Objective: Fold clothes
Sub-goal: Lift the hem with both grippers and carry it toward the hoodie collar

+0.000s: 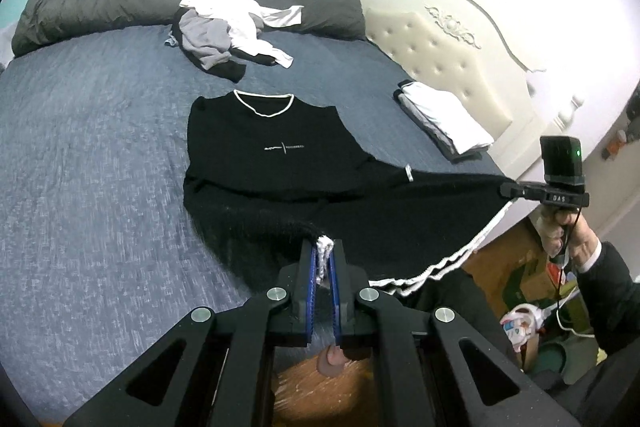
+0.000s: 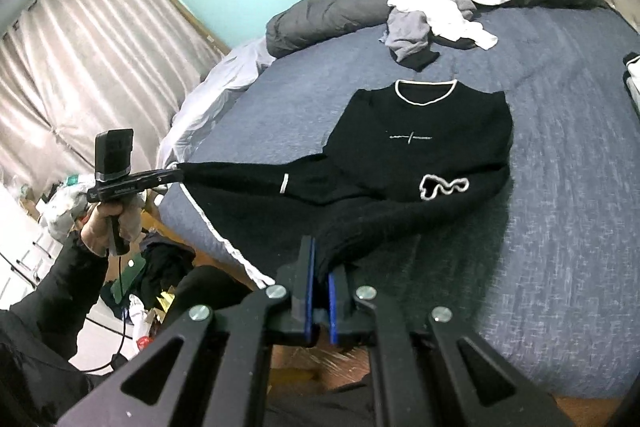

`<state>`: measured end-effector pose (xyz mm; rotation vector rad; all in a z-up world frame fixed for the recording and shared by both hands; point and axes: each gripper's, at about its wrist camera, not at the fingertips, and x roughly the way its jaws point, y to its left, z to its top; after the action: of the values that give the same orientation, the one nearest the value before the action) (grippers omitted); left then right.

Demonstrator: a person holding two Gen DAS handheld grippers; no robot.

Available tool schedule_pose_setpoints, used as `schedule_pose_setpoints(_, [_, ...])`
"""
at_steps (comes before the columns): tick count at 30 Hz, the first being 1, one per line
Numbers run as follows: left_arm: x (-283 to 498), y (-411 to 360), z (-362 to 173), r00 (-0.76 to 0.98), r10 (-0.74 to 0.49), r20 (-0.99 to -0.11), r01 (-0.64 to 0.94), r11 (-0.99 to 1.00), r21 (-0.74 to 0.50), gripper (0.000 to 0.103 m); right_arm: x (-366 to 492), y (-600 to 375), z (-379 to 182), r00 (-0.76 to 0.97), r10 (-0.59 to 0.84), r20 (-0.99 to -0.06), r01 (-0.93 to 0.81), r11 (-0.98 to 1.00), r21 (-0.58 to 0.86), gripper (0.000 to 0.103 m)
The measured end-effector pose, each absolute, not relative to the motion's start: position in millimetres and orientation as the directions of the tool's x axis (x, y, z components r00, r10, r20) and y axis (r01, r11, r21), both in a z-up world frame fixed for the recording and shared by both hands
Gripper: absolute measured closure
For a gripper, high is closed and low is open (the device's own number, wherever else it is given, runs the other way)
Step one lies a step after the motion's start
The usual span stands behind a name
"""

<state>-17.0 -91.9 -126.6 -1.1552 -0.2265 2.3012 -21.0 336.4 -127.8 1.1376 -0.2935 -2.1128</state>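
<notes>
- The black sweater (image 1: 272,131) lies chest-up on the blue bed cover (image 1: 100,147). Its collar points to the far side, and its lower hem is lifted off the near edge of the bed.
- My left gripper (image 1: 324,247) is clenched on a bunch of the white hem trim (image 1: 440,263). My right gripper (image 2: 322,259) is clamped on black knit at the other lower corner. The hem hangs stretched between the two.
- I judge the knit to be soft, fairly thick and light. It sags between the grips and will not hold a crease by itself. It should not slip, but it may stretch if I pull the corners apart.
- The two hem corners look like the right places to hold, since a fold line across the body then stays straight. A pinch nearer the middle would let the corners droop.
- Only the left wrist view shows the folded stack (image 1: 444,123) by the headboard (image 1: 440,59), and how the white trim is gathered between my fingers.
- Only the right wrist view shows a curly white cuff (image 2: 444,187) lying on the body, so that sleeve is turned in. It also shows a curtain (image 2: 80,47) and clutter on the floor.
- Both views show the loose pile of clothes (image 1: 232,35) against the grey duvet (image 1: 100,3).
</notes>
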Motion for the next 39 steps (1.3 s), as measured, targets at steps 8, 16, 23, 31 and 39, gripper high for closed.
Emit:
schedule_pose_setpoints(8, [-59, -88, -131, -0.486, 0.526, -0.698, -0.384, -0.846, -0.370, 0.097, -56, 336, -130, -0.376, -0.659, -0.652, 0.470, -0.742, 0.478, 0.098])
schedule_pose_setpoints(16, [-119, -92, -134, -0.515, 0.502, -0.695, -0.346, -0.863, -0.367, 0.097, -112, 331, -124, -0.421, -0.611, -0.671, 0.454, -0.782, 0.427, 0.098])
schedule_pose_setpoints(23, [-175, -97, -138, -0.537, 0.479, -0.695, -0.309, -0.878, -0.366, 0.097, -171, 328, -123, -0.466, -0.560, -0.685, 0.424, -0.821, 0.383, 0.098])
schedule_pose_setpoints(31, [-245, -107, -149, -0.548, 0.455, -0.702, -0.249, -0.890, -0.383, 0.097, -240, 335, -135, -0.490, -0.537, -0.687, 0.359, -0.842, 0.402, 0.098])
schedule_pose_setpoints(39, [-321, -111, -177, -0.540, 0.445, -0.714, -0.195, -0.892, -0.409, 0.097, -311, 347, -163, -0.498, -0.512, -0.700, 0.281, -0.859, 0.428, 0.098])
